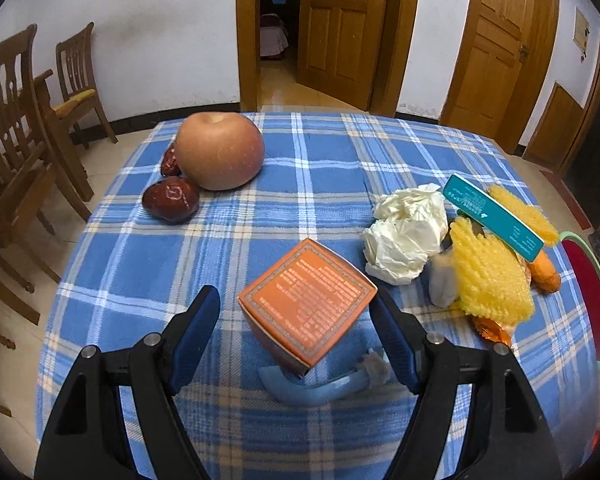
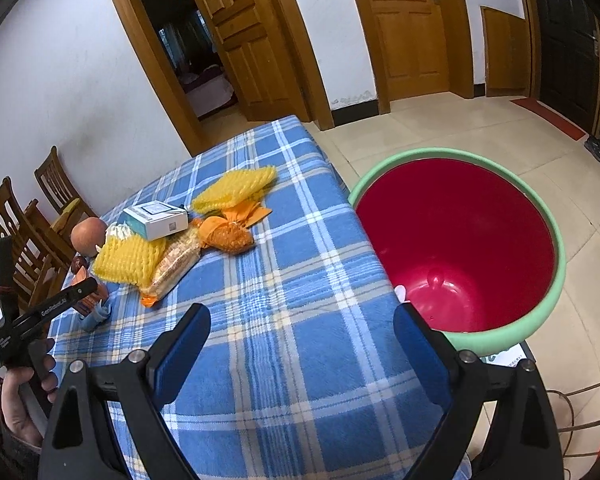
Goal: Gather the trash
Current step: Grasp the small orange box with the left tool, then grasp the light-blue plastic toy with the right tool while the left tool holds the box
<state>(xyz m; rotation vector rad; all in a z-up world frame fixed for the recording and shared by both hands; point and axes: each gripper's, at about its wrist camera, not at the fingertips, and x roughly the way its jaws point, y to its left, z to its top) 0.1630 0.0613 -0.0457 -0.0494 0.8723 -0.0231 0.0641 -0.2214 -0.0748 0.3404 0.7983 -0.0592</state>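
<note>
An orange carton stands tilted on the blue plaid tablecloth, over a pale blue scrap. My left gripper is open around it: the right pad is almost at the carton's corner and the left pad stands apart. Beside it lie crumpled white tissue, yellow foam nets and a teal-and-white box. My right gripper hangs open over the table's edge with nothing in it. A red bin with a green rim stands on the floor to its right.
An apple and two red dates sit at the far left of the table. An orange net and a snack wrapper lie in the pile. Wooden chairs stand to the left, doors behind.
</note>
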